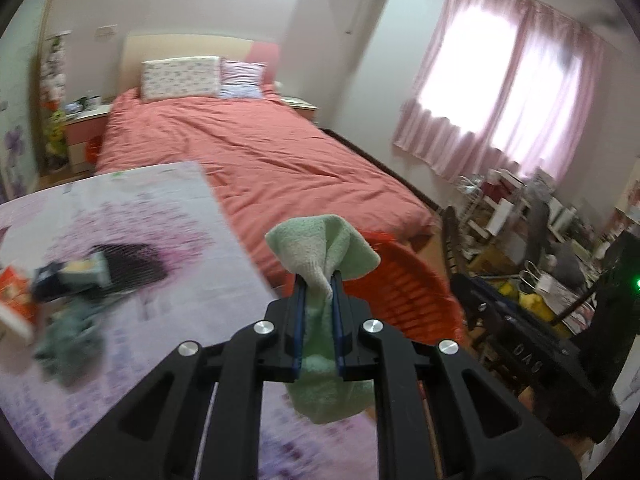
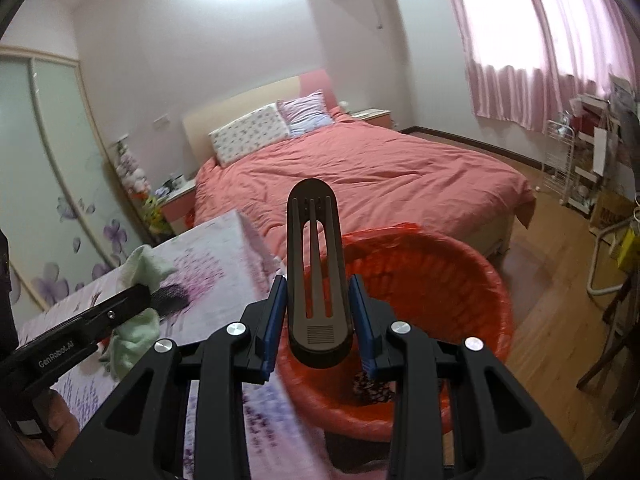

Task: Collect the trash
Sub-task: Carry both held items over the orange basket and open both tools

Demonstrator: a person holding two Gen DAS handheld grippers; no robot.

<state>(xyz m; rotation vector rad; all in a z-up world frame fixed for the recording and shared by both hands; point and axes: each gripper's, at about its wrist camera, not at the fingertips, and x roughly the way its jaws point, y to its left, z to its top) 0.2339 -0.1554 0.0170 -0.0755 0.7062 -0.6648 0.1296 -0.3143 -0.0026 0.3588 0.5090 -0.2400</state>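
Bedroom w/ a big bed (image 1: pixel 248 148) under a salmon-pink duvet, two pillows (image 1: pixel 180 78) at the headboard, pink curtains (image 1: pixel 500 92) glowing over the window on the right. Sliding wardrobe door (image 2: pixel 52 168) w/ purple flower print shows at left in the right wrist view. Cluttered shelves (image 1: pixel 520 208) sit below the window.

Nearer: a table w/ a floral purple-and-white cloth (image 1: pixel 132 208), blurred. Just beside its edge, between table and bed, stands an orange mesh bin (image 2: pixel 460 280) lined w/ a red bag; something dark and speckled lies at its bottom, can't tell what.

On the table at left: a blurry heap of leftover bits (image 1: pixel 68 288) – an orange-and-white box, something dark blue, a grey-green crumpled piece. A dark mesh patch lies near them.

Left gripper (image 1: pixel 318 280): jaws nearly together, pinching a pale green cloth (image 1: pixel 320 248); the cloth bunches out above the blue pads and hangs below them. It's held up over the table's edge, w/ the bin right behind it.

Right gripper (image 2: pixel 318 284): jaws partway in, clamped on the lower end of a black slotted plastic piece (image 2: pixel 316 264), rounded at the top, standing upright in the grip. Seen in front of the bin's rim.
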